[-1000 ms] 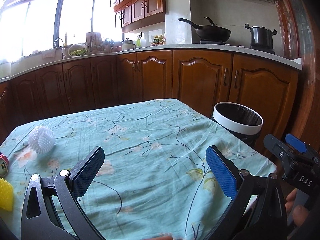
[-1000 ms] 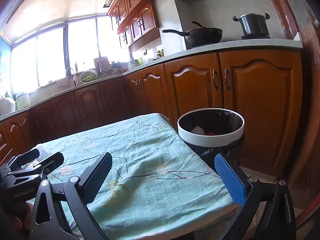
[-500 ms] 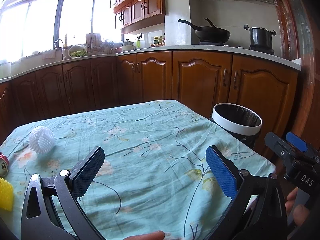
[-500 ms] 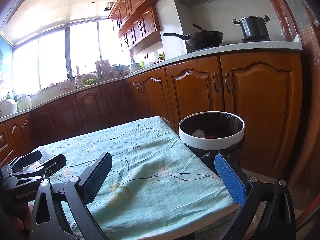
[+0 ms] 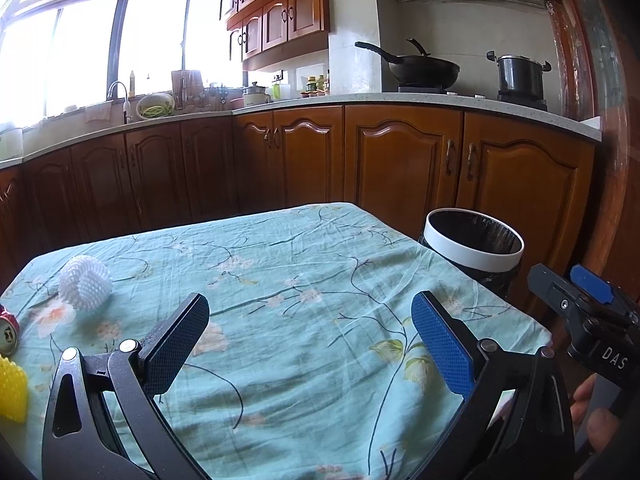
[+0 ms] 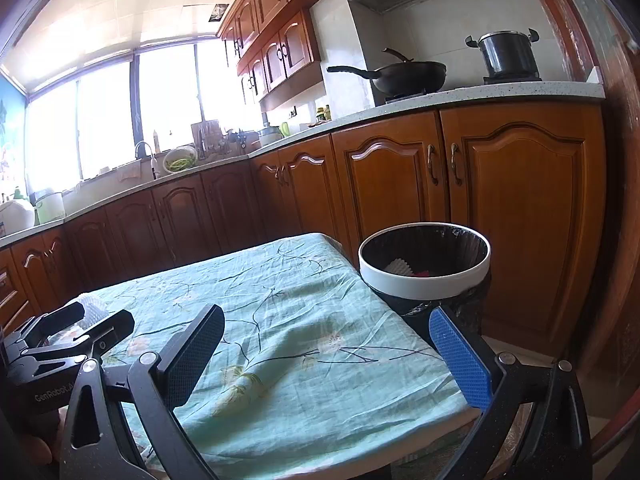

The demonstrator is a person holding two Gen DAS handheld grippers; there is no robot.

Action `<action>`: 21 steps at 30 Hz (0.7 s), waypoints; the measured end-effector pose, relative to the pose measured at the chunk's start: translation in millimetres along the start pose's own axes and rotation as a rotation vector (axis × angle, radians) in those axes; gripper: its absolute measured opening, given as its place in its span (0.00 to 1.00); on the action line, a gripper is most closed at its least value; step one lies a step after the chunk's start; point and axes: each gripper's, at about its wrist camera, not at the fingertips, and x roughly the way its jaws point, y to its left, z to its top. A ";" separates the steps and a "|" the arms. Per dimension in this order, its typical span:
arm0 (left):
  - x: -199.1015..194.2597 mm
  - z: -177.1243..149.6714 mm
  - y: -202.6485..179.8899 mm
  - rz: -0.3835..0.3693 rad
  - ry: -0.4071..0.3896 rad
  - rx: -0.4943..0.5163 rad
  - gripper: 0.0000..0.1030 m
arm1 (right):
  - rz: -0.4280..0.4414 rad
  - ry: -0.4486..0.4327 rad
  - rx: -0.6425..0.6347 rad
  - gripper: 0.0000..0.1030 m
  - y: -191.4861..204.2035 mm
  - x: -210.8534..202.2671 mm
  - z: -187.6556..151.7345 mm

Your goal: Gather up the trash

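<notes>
From my left wrist camera, working from the left edge, I see a yellow spiky piece [image 5: 12, 394] at the border of the floral tablecloth [image 5: 304, 280], a red can [image 5: 8, 330] lying just beyond it, and a white foam net [image 5: 85, 282] sitting farther in on the cloth, apart from both. My left gripper [image 5: 310, 338] hangs over the near part of the table with its jaws spread wide and nothing between the pads. Past the table's right edge stands the trash bin [image 5: 472, 258], white-rimmed with a black liner, on the floor just beside the table. At the far right my right gripper shows in that view, held off the table's right side. Switching to the right wrist camera, the left gripper's body sits at the left over the cloth, and the right gripper [image 6: 326, 354] is also spread wide and empty over the table's right corner. The bin [image 6: 424, 286] is just beyond, and inside it I make out a white foam piece [image 6: 398, 267] and something red [image 6: 424, 273].
</notes>
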 end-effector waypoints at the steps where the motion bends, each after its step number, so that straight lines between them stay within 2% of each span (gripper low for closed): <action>1: 0.1 -0.2 -0.1 0.001 0.001 0.001 1.00 | 0.001 0.000 0.001 1.00 -0.5 0.9 -0.1; 21: 2.0 -1.6 -4.7 -0.004 0.015 0.007 1.00 | 0.008 0.003 0.012 1.00 -0.1 -1.4 0.1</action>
